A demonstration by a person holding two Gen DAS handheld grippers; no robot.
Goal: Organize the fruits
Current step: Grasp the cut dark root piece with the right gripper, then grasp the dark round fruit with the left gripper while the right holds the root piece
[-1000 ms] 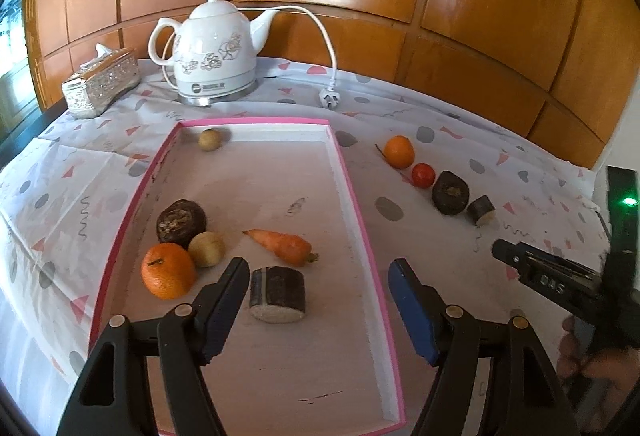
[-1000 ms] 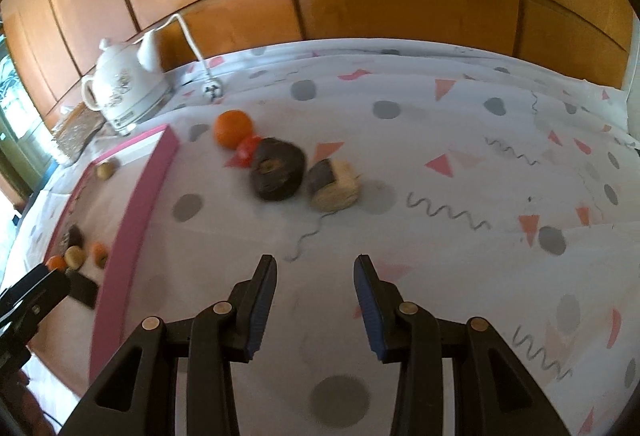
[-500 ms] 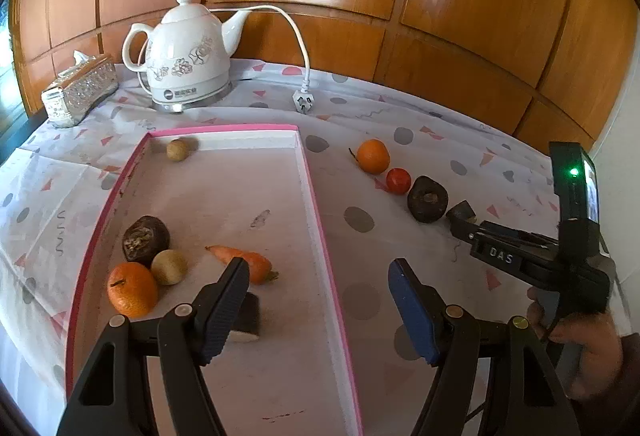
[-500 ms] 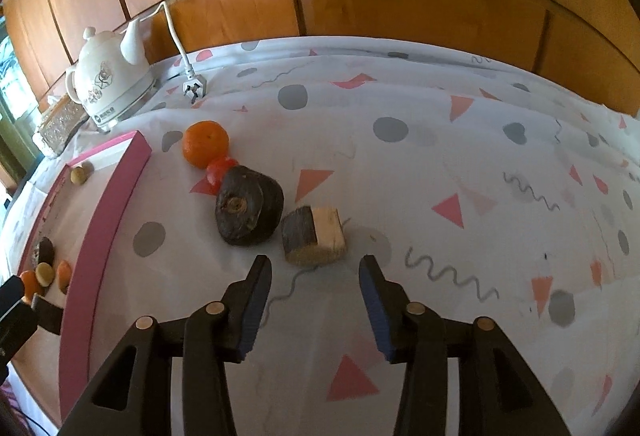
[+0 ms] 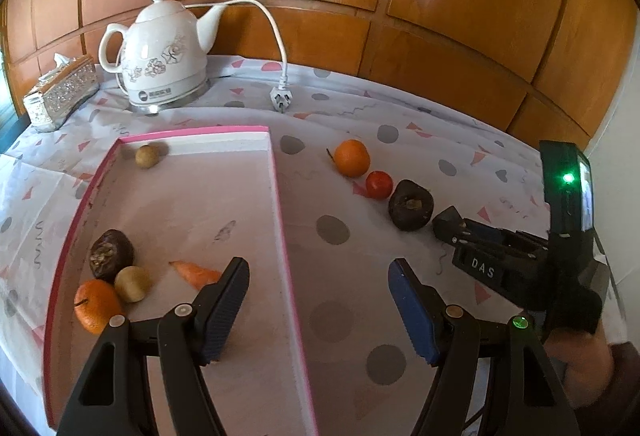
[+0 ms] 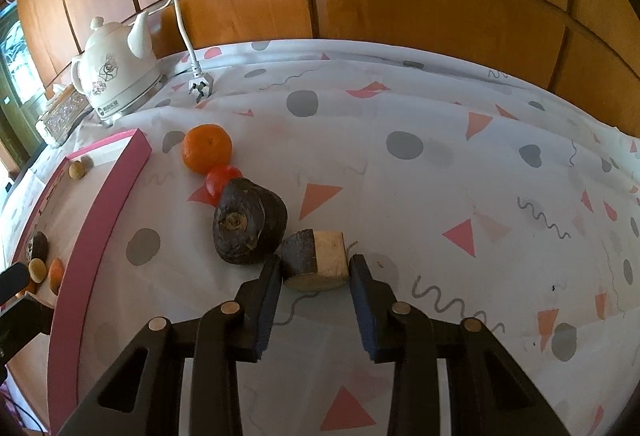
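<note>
A dark-skinned cut chunk with a pale face (image 6: 316, 260) lies on the cloth between the tips of my right gripper (image 6: 314, 278), whose jaws stand open on either side of it. Next to it are a dark round root (image 6: 248, 222), a tomato (image 6: 220, 178) and an orange (image 6: 207, 153). These also show in the left wrist view: root (image 5: 411, 205), tomato (image 5: 379, 184), orange (image 5: 352, 158). My left gripper (image 5: 318, 312) is open and empty over the pink tray's right wall (image 5: 284, 236). In the tray lie an orange (image 5: 96, 305), a carrot (image 5: 196, 272) and other pieces.
A white kettle (image 5: 160, 52) with cord and plug (image 5: 280, 96) stands at the back left beside a silver tissue box (image 5: 60, 92). Wood panelling runs behind the table. The right gripper's body (image 5: 520, 260) shows at the right of the left wrist view.
My right gripper moved forward and down until the cut chunk sits between its tips. My left gripper shifted right, from over the tray to over its right wall.
</note>
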